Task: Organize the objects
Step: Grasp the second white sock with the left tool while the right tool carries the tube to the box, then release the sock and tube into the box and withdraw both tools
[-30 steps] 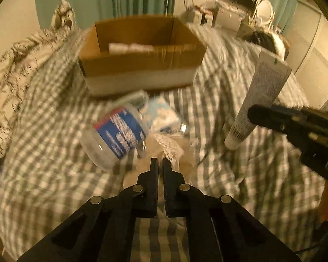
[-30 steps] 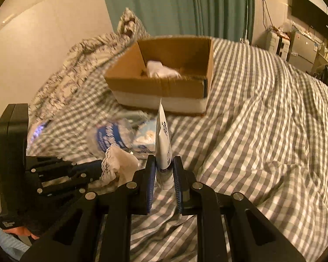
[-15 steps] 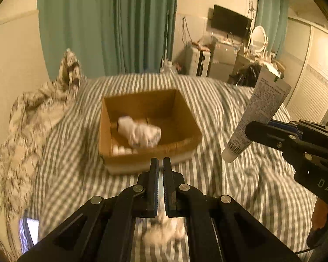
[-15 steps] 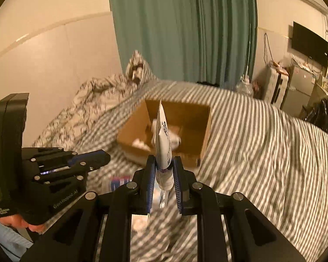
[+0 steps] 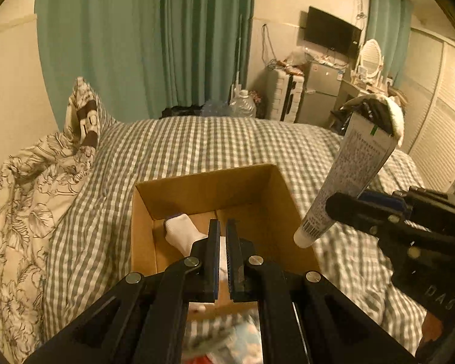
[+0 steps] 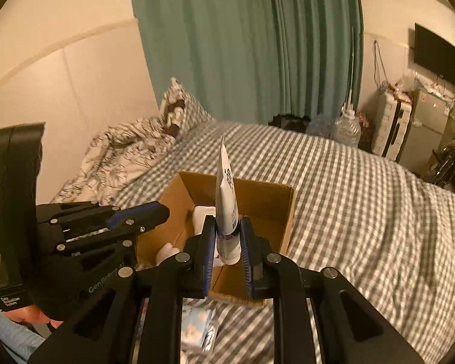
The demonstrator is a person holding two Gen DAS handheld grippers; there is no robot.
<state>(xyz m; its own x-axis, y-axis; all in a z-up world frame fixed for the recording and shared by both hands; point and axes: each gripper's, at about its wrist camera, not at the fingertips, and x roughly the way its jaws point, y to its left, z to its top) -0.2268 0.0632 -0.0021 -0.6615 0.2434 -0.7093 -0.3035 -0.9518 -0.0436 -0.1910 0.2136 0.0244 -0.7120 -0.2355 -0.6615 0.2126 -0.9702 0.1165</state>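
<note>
cardboard box (image 5: 209,188) sits open on the checked bed (image 5: 197,142), white sock (image 5: 182,233) inside | my right gripper (image 6: 226,242) is clamped on a white tube (image 6: 227,209), held upright over the box | left gripper (image 5: 223,242) jaws closed, can't see anything pinched

Dim, warm amber indoor light throughout. Strong fisheye bending and black vignette at corners. Motion blur on the bed (image 5: 342,261) near the lower edges; centre reasonably sharp.
</note>
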